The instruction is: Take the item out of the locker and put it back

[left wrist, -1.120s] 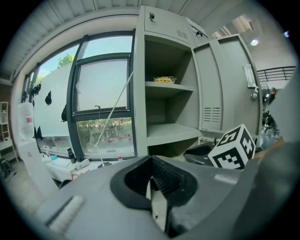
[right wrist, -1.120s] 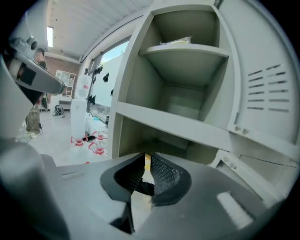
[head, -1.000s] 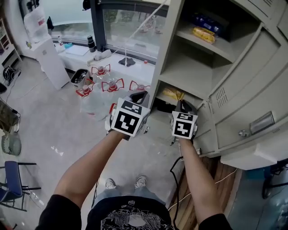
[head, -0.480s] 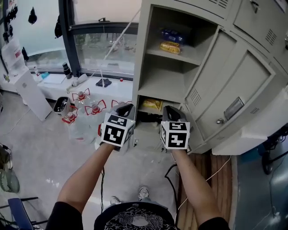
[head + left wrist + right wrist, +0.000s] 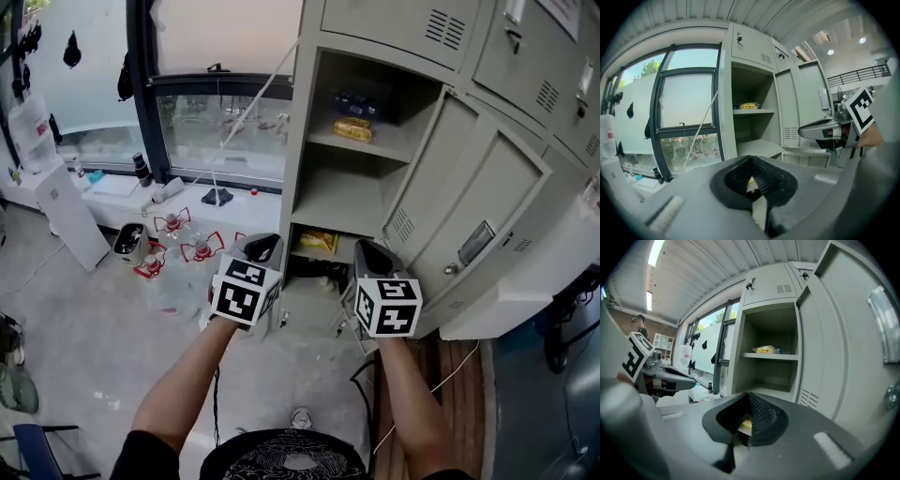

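Grey sheet steel forms the locker [image 5: 339, 199], whose door [image 5: 469, 211] stands swung open on the locker's right side. Both tools hang just outside the locker's lower opening, well below its upper shelf. The left hand-held gripper [image 5: 263, 247] and the right hand-held gripper [image 5: 368, 251] each have their jaws pressed together with nothing between them. On the locker's upper shelf lies a yellow snack packet [image 5: 353, 129], with a blue packet [image 5: 352, 100] behind it. Another yellow packet [image 5: 317, 242] sits in the locker's bottom compartment. Which one is the item I cannot tell; the upper yellow one seems likeliest. It should be light, crinkly and crushable, with slick film, so a gentle pinch on a sealed end seam suits it.
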{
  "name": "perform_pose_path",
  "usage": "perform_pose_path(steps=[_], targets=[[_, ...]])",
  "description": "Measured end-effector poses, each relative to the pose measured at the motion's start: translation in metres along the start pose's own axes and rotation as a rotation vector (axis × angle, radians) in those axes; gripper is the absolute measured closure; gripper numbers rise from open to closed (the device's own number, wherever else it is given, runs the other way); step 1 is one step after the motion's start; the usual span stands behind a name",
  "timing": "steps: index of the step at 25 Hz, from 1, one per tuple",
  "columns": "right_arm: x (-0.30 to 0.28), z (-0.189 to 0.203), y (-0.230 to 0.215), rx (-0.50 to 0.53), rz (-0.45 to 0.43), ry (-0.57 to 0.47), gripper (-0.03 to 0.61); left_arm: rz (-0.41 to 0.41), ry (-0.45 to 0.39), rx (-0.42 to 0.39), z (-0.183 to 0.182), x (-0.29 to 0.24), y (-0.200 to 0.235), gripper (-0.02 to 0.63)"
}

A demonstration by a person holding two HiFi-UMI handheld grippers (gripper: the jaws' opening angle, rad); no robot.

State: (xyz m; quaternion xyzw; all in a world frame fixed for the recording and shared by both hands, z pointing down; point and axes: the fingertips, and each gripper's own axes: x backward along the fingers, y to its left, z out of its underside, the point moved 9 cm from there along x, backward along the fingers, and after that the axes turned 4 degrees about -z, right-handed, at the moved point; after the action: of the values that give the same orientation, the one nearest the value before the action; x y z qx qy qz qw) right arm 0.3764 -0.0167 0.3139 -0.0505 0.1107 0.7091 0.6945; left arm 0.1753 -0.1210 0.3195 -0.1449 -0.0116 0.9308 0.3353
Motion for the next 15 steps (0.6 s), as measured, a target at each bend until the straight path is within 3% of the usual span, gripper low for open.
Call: perform_pose_path(steps=[5,15], targets=[[0.004,-0.006,0.002,0.001,-0.031,0.004,0.555,0.001,-0.034,0.004,-0.010,0.008,0.005,0.612],[0.010,-0.006,0.001,-0.040,-0.025,-0.030,0.555,-0.027,-0.015,0.011,-0.007,0.014,0.014,0.612]])
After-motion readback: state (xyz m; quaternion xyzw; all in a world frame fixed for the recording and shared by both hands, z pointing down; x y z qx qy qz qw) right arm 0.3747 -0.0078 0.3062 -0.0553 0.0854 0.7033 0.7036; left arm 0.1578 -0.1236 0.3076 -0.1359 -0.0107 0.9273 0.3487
